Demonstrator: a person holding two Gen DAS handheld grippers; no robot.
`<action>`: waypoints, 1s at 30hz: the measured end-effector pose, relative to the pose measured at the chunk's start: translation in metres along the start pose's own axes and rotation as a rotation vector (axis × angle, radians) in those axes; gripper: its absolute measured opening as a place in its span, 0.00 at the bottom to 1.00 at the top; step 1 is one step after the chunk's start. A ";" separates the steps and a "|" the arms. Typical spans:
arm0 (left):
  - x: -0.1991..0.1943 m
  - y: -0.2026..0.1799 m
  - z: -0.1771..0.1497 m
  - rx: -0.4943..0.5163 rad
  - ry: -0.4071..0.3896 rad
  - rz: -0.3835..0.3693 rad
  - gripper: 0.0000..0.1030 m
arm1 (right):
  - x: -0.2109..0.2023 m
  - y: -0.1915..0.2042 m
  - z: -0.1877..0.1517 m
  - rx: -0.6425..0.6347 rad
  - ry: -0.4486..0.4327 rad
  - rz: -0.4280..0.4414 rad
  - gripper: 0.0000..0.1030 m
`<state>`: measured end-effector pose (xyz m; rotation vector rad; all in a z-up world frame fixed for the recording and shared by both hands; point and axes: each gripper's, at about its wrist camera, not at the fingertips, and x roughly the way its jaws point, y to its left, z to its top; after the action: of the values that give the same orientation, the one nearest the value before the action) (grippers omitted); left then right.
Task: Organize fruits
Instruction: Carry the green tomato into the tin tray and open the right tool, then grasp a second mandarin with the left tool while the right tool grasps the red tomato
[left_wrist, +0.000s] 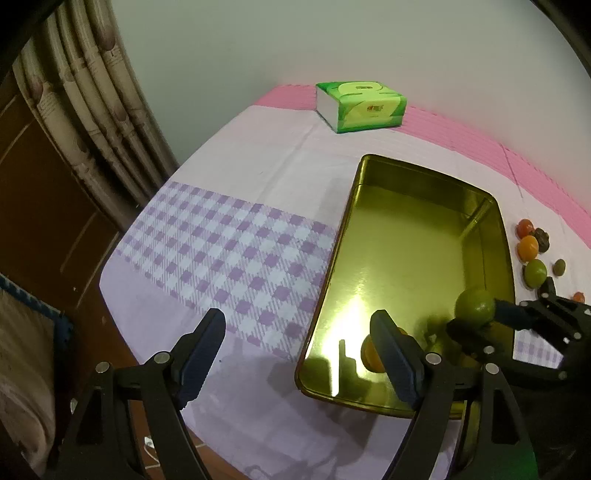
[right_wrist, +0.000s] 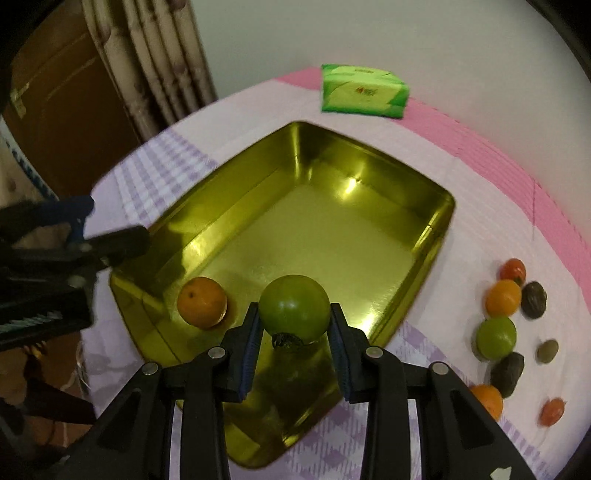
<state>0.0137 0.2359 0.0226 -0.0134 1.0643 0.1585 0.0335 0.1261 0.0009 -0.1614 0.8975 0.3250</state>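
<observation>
A gold metal tray (right_wrist: 439, 221) (left_wrist: 354, 206) lies on the table. An orange fruit (right_wrist: 202, 302) sits in its near left corner; in the left wrist view it (left_wrist: 371, 354) is half hidden behind my finger. My right gripper (right_wrist: 294, 325) is shut on a green fruit (right_wrist: 294, 312) (left_wrist: 475, 306) and holds it over the tray's near part. My left gripper (left_wrist: 297, 339) is open and empty at the tray's left edge. Several small fruits lie right of the tray: orange (right_wrist: 503, 297), green (right_wrist: 495, 336), red (right_wrist: 513, 269), dark ones (right_wrist: 533, 299).
A green tissue pack (right_wrist: 364, 92) (left_wrist: 360, 107) lies at the far side on the pink cloth. A purple checked cloth (left_wrist: 229, 258) covers the table to the left. Curtains (left_wrist: 88, 103) and a wooden panel stand beyond the table's left edge.
</observation>
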 end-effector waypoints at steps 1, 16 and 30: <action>0.001 0.000 0.000 -0.001 0.001 0.000 0.78 | 0.003 0.001 0.000 -0.002 0.012 -0.005 0.32; 0.008 -0.002 -0.003 0.001 0.026 -0.023 0.79 | 0.010 0.009 0.002 -0.009 0.007 0.000 0.52; 0.005 -0.012 -0.005 0.039 0.006 -0.011 0.79 | -0.090 -0.116 -0.053 0.260 -0.155 -0.202 0.55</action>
<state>0.0129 0.2245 0.0151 0.0153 1.0727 0.1274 -0.0180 -0.0164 0.0394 0.0140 0.7546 0.0304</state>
